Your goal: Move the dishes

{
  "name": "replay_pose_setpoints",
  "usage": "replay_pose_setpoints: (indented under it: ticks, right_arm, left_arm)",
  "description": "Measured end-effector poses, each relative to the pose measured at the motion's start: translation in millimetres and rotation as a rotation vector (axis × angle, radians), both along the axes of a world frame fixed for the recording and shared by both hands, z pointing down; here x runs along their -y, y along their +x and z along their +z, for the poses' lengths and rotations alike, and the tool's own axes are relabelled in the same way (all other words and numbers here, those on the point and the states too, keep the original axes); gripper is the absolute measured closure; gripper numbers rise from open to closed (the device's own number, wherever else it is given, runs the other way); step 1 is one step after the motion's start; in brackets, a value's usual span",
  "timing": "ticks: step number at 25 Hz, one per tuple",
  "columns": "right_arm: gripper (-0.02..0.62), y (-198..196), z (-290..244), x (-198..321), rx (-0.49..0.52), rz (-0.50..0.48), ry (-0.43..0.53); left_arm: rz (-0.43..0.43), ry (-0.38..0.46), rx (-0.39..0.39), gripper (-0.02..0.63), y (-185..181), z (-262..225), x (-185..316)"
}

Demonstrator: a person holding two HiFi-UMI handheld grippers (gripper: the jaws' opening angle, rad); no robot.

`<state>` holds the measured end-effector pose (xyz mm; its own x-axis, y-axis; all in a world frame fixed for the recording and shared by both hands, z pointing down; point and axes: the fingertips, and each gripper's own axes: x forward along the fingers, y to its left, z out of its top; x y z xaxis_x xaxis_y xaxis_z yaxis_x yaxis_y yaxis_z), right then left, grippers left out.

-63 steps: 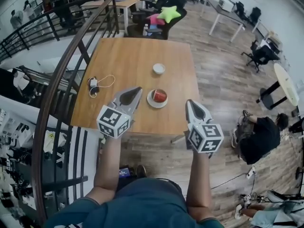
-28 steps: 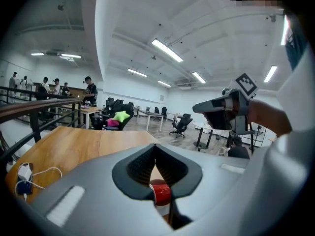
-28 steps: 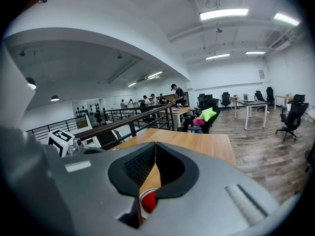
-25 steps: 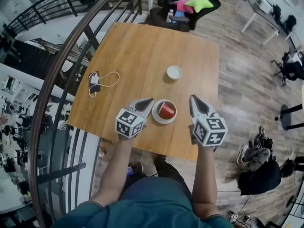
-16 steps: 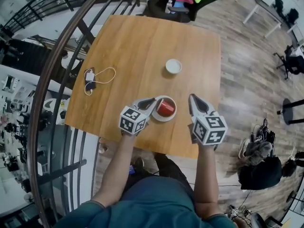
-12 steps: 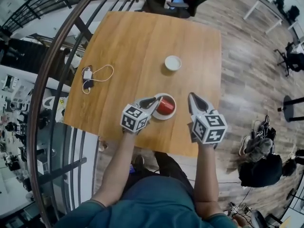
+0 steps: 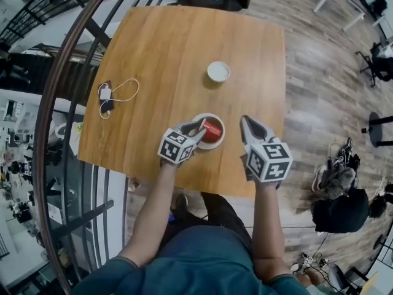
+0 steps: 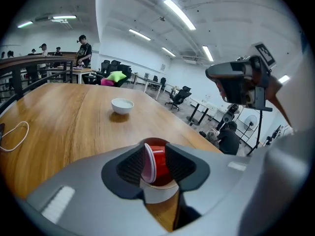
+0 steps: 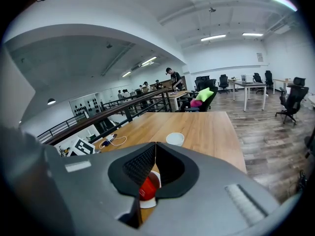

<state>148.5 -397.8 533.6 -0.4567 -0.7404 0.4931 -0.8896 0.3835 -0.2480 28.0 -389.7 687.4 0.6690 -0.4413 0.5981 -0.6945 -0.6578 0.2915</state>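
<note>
Left tongs opening round the tipped red cup
Head view: the red cup point(image 7: 213, 129) lies on its side on the saucer point(image 7: 212, 145), near the table point(image 7: 172, 54) front edge, with the left gripper point(image 7: 198, 126) at the saucer's left rim, nearer than the right gripper point(image 7: 245, 121). Left gripper view: jaws just opened wide, cup between the pads, untouched, mouth leftward. Right gripper view: jaws closed, empty; white bowl point(image 9: 174, 139) well behind, no obstacle
</note>
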Motion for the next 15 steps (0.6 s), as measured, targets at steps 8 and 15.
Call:
replay_pose_setpoints:
  ticks: [8,15]
  right_arm:
    - [0.584,8,19,2,-0.005,-0.011,-0.020]
    - [0.584,7,21,2,-0.008,-0.022,-0.028]
  left_arm:
    - [-0.027,-0.086,-0.003,0.489,2,26,0]
    - [-0.071,-0.122,-0.099,0.559,4,20,-1]
